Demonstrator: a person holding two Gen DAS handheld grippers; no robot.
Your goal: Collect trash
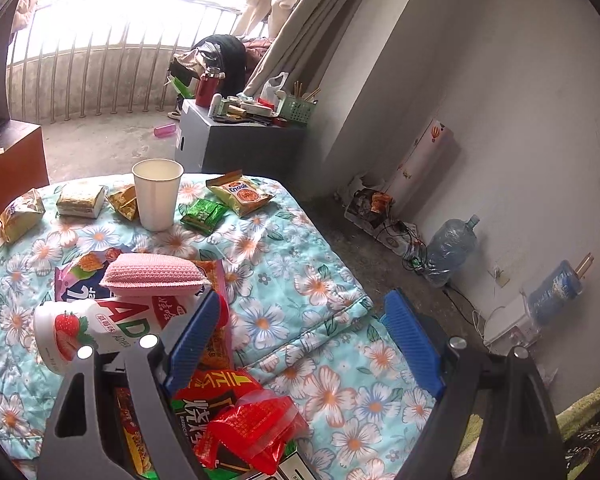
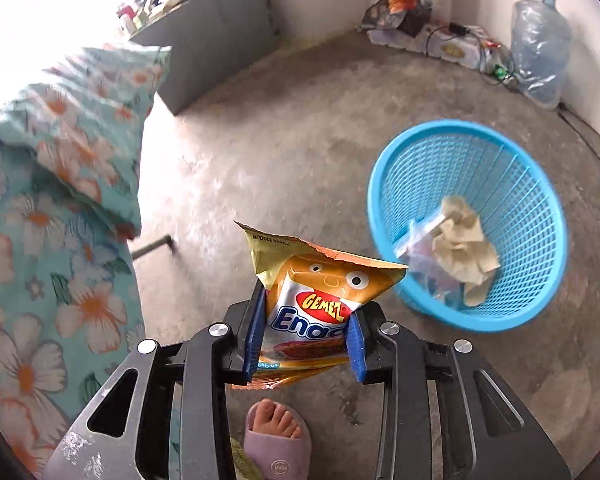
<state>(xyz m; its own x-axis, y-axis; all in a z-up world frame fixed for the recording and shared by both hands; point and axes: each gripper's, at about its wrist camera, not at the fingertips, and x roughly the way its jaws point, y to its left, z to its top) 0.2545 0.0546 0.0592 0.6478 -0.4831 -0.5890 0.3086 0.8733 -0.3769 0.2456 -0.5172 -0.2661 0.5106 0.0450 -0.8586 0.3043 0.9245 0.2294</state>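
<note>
My right gripper (image 2: 306,308) is shut on an orange Gemez Enaak noodle snack wrapper (image 2: 320,292), held over the concrete floor, left of a blue plastic basket (image 2: 532,184). The basket holds crumpled paper (image 2: 464,240) and a clear wrapper. My left gripper (image 1: 304,312) is open and empty above the flower-print table cover (image 1: 300,280). Near it lie a red wrapper (image 1: 252,424), a strawberry AD bottle (image 1: 80,332), a pink sponge (image 1: 152,276), a paper cup (image 1: 157,194), a green wrapper (image 1: 204,214) and another Enaak wrapper (image 1: 240,194).
More wrappers (image 1: 20,216) lie at the table's far left. A grey box (image 1: 236,144) with clutter stands behind the table. A water jug (image 2: 540,44) and a cabled power strip sit by the wall. A slippered foot (image 2: 278,436) is below my right gripper.
</note>
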